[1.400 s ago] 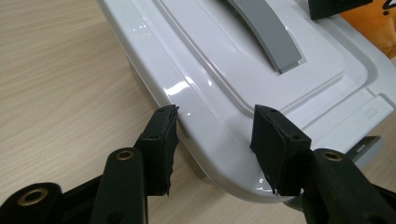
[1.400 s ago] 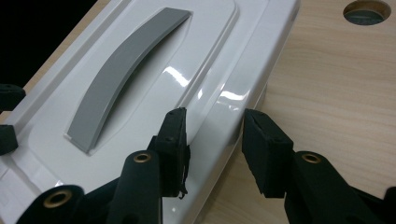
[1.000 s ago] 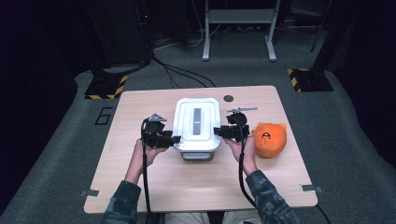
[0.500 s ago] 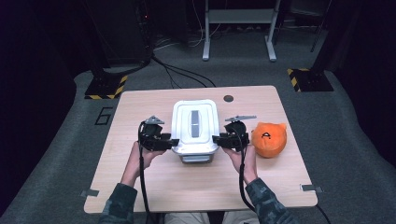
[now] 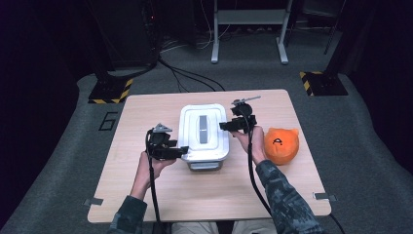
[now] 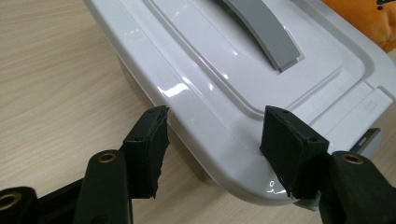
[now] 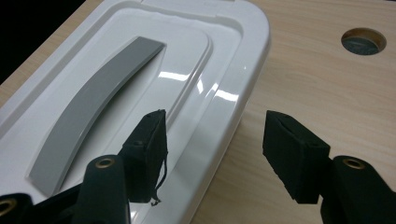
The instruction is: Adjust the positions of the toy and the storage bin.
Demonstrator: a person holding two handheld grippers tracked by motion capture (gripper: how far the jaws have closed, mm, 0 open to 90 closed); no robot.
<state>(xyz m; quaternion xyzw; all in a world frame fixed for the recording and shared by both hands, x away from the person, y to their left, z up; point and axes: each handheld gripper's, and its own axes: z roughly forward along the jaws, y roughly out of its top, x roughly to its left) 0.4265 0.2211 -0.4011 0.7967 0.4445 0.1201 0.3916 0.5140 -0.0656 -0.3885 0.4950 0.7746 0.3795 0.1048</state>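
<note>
A white plastic box (image 5: pixel 203 131) with a grey handle (image 5: pixel 203 128) on its lid stands in the middle of the wooden table (image 5: pixel 146 195). My left gripper (image 5: pixel 181 151) is at the box's near left corner. In the left gripper view its jaws (image 6: pixel 215 135) straddle the lid's rim (image 6: pixel 187 98); they have just been opening and no pad presses on it. My right gripper (image 5: pixel 223 126) is at the lid's right edge. Its jaws (image 7: pixel 215 135) have also just been opening, one pad over the lid (image 7: pixel 140 60), the other over bare table (image 7: pixel 327 88).
An orange plush toy (image 5: pixel 281 145) lies on the table right of the box, close behind my right hand. A round cable hole (image 7: pixel 363 41) sits in the tabletop beyond the box. A grey latch (image 5: pixel 204 165) hangs on the box's near side.
My right gripper has moved away from me along the box's right edge and opened its jaws. The left gripper stays at the near left corner with its jaws wider apart.
</note>
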